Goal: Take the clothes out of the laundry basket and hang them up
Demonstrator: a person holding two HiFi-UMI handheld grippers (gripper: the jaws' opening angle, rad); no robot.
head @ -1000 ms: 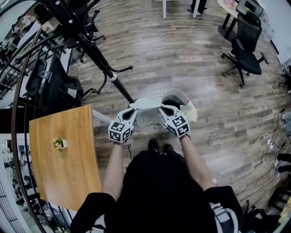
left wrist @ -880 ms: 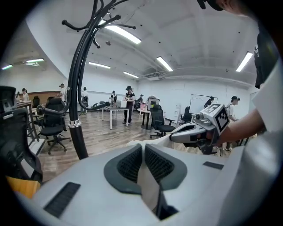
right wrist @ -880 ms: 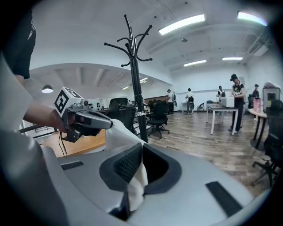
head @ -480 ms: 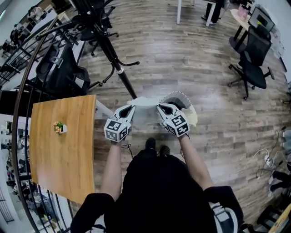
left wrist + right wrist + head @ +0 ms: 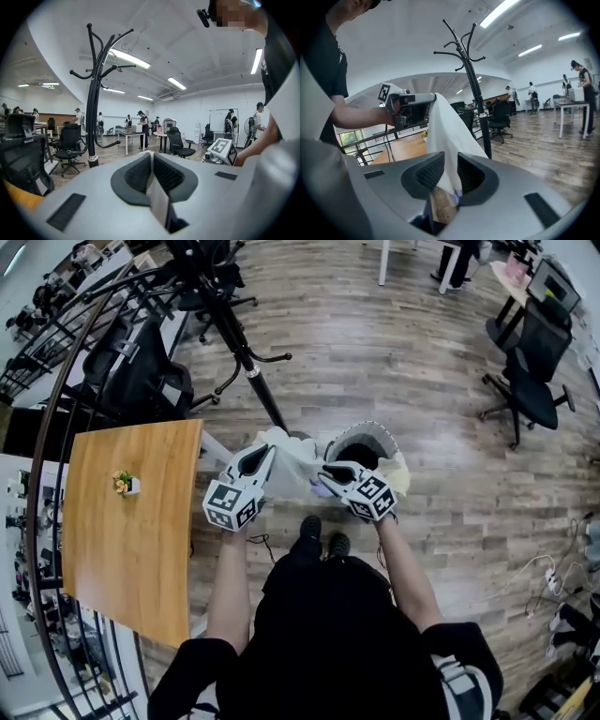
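Observation:
A white garment (image 5: 292, 460) hangs between my two grippers, above the white laundry basket (image 5: 377, 430). My left gripper (image 5: 263, 454) is shut on one edge of it; in the left gripper view a thin fold of cloth (image 5: 158, 199) is pinched between the pads. My right gripper (image 5: 325, 471) has its jaws opening, and the white garment (image 5: 445, 133) still lies loosely between them with a gap beside it. The right gripper view shows the cloth running up to my left gripper (image 5: 412, 105). The black coat rack (image 5: 246, 357) stands just beyond.
A wooden table (image 5: 131, 540) with a small potted plant (image 5: 124, 484) is at my left. A pale yellow cloth (image 5: 399, 474) lies over the basket's edge. Office chairs (image 5: 528, 371) stand at the right and at the far left (image 5: 141, 381). A black railing (image 5: 47, 427) curves along the left.
The garment, earlier stretched flat between the grippers, now gathers toward the left gripper, which has moved left and up. The right gripper's jaws have parted. The coat rack appears closer.

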